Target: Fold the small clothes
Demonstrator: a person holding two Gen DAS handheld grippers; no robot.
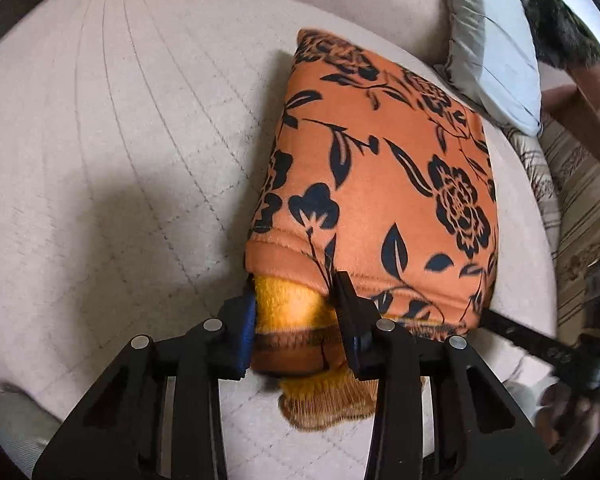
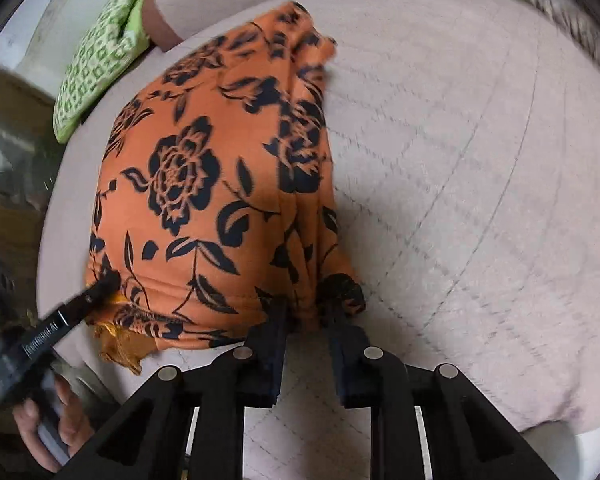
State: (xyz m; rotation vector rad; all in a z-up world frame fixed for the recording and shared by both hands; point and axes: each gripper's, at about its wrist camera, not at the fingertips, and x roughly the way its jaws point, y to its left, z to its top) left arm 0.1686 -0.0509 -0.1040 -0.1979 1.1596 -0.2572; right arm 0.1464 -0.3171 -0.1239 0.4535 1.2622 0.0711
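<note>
An orange garment with black flowers lies in a folded stack on a pale quilted bed; its yellow fleece lining shows at the near edge. My left gripper is shut on the near left corner of the garment, its pads pressing the bunched hem and lining. In the right wrist view the same garment stretches away from me, and my right gripper is shut on its gathered near right corner. The left gripper's fingers reach in at the garment's other near corner.
A green patterned cloth lies at the far edge of the bed. A grey-white pillow and a dark furry item sit at the far right. A hand holds the left tool. Striped fabric lies beyond the bed's right edge.
</note>
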